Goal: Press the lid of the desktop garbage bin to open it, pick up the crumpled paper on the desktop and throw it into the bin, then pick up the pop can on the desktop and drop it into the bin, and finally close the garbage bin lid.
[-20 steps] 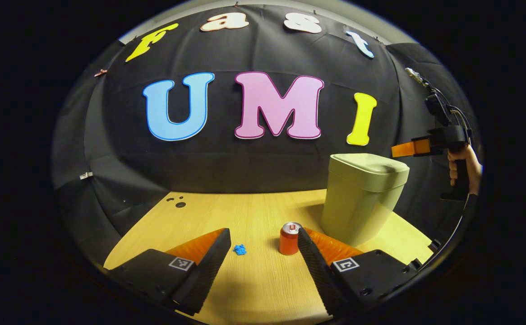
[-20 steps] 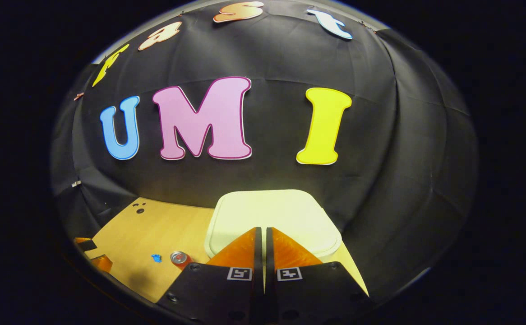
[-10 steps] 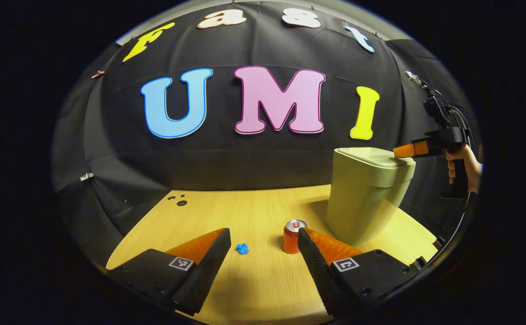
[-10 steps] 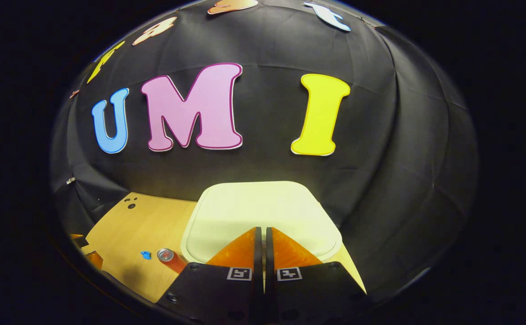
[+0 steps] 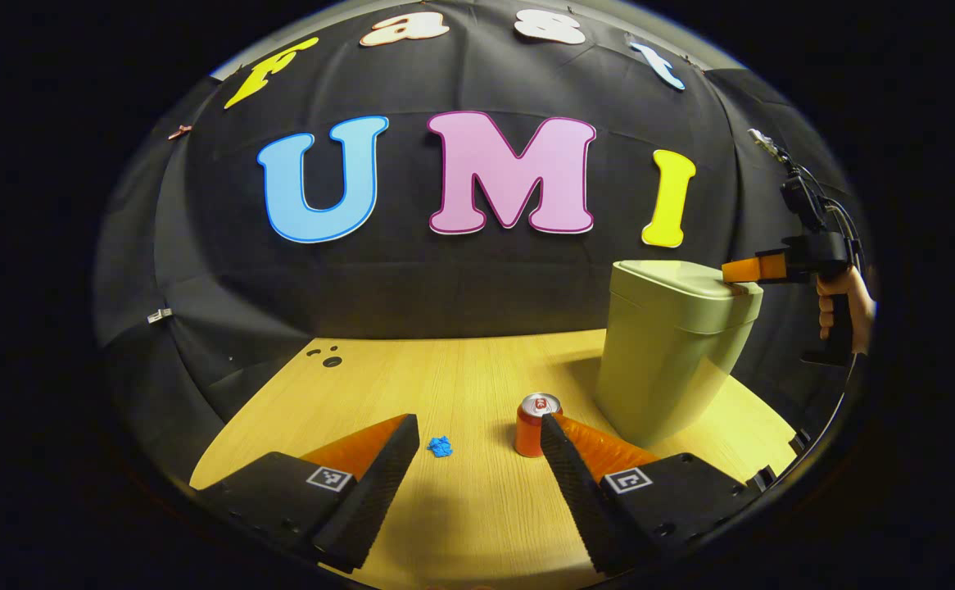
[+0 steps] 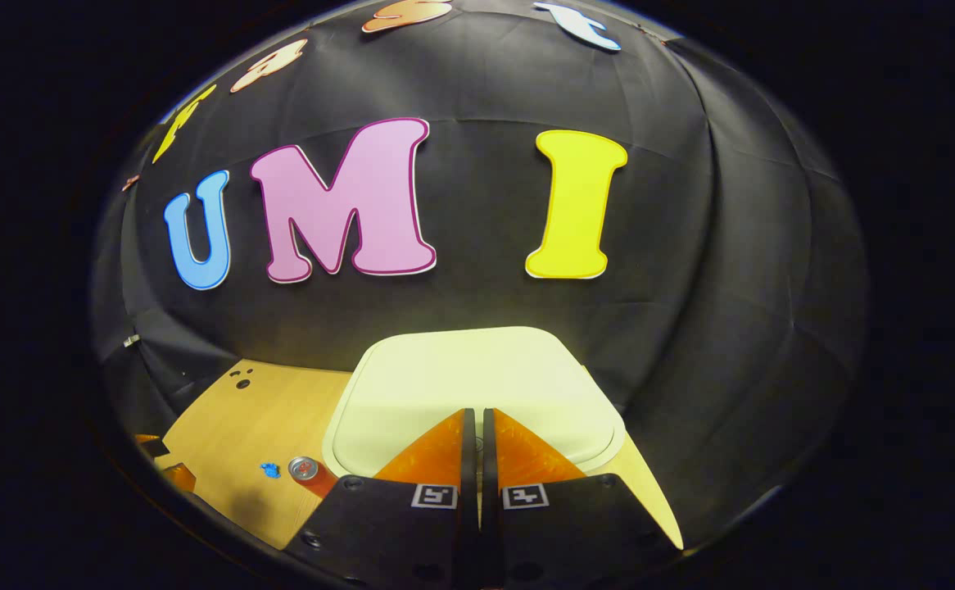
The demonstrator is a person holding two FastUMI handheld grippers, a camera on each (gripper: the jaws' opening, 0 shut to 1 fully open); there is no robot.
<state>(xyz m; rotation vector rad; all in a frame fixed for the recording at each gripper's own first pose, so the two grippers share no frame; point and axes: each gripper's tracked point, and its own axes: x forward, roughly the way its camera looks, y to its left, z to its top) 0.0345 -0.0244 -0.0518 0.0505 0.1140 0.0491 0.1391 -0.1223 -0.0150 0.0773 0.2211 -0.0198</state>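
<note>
Right claw (image 6: 473, 422), fingers closed together and holding nothing, rests its tips on the closed lid of the pale green plastic bin (image 5: 674, 352) at right of frame, apparently to press it open. Left claw (image 5: 477, 447) hangs wide open, empty, over the wooden table (image 5: 412, 385), framing the blue crumpled paper (image 5: 440, 446) and red pop can (image 5: 533, 423).

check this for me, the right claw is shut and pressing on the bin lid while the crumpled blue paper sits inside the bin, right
Not quite: the crumpled blue paper lies on the desktop beside the pop can, as the left gripper view shows. The right claw is shut, its tips on the bin lid.
</note>
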